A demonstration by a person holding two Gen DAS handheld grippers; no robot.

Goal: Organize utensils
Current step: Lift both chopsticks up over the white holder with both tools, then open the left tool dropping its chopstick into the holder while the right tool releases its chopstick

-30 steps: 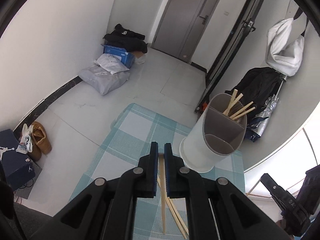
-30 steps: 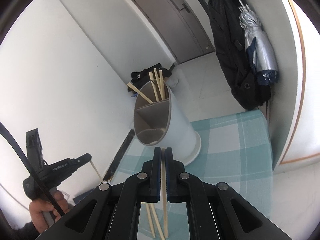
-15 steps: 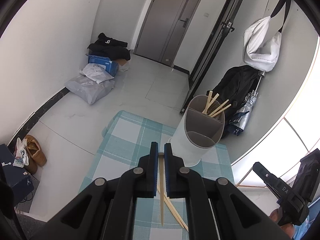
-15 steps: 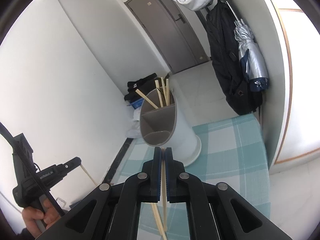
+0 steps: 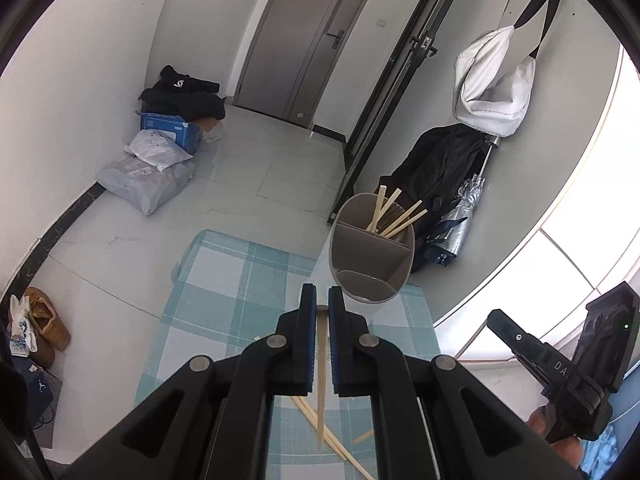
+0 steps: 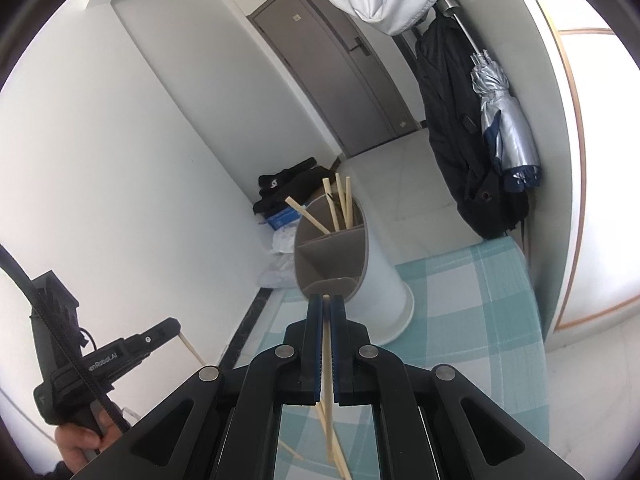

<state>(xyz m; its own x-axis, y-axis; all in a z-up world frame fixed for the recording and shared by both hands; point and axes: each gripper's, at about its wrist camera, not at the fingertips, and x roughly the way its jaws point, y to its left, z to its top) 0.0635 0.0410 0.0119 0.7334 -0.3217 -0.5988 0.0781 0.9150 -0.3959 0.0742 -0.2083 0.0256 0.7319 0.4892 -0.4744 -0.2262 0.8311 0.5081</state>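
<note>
Each gripper is clamped on one chopstick. The left gripper (image 5: 322, 300) grips its chopstick (image 5: 321, 380) with the holder (image 5: 370, 256) at one o'clock. The right gripper (image 6: 327, 308) grips its chopstick (image 6: 328, 380) with the holder (image 6: 332, 256) just beyond at twelve o'clock, seemingly nearer. Both sticks run lengthwise along the fingers. Spare chopsticks (image 5: 344, 446) lie on the checked cloth (image 5: 224, 280).

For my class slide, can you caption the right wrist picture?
Right gripper shut on a chopstick, facing the white holder.
</note>
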